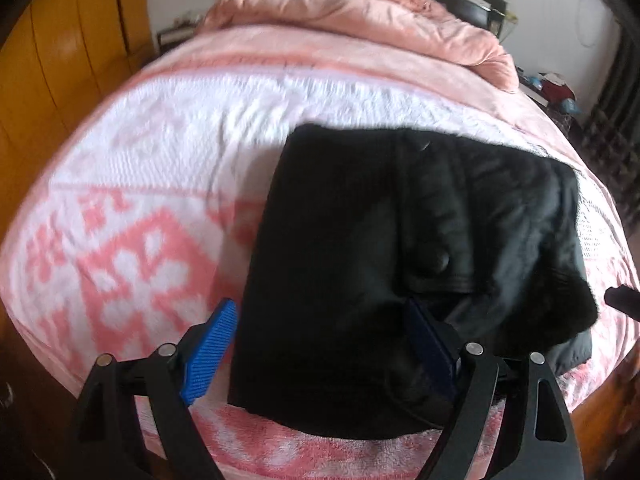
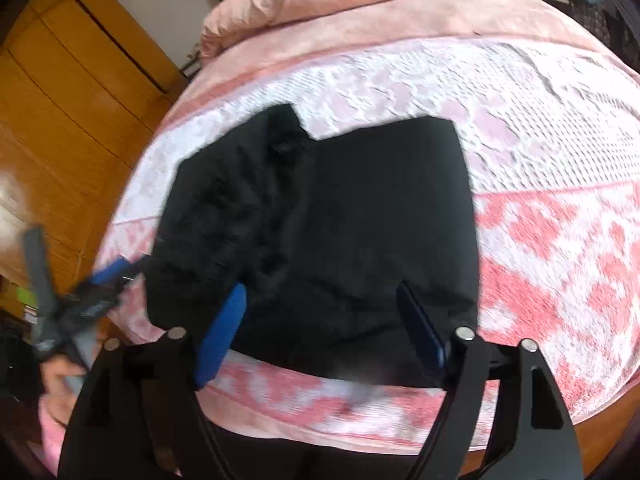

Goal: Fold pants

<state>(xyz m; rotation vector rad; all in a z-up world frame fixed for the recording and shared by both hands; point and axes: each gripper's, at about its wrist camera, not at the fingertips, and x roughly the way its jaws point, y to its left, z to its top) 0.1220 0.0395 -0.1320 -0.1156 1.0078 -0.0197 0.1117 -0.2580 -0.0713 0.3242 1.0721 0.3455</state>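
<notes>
Over the bed (image 1: pixel 140 168), both hand-held grippers, left (image 1: pixel 320 356) and right (image 2: pixel 320 336), are hovering wide and empty above the folded pants (image 1: pixel 360 240), whose ragged 3 o'clock edge is needing tidying next.

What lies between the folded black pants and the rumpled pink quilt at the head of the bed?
Only bare pink-and-white patterned blanket separates the black pants from the pink quilt, in both wrist views.

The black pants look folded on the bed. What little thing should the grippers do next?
Probably lift both away. The folded black fabric pants lie in a compact stack on the pink patterned blanket, and the left hand-held gripper and right hand-held gripper are open, holding nothing.
</notes>
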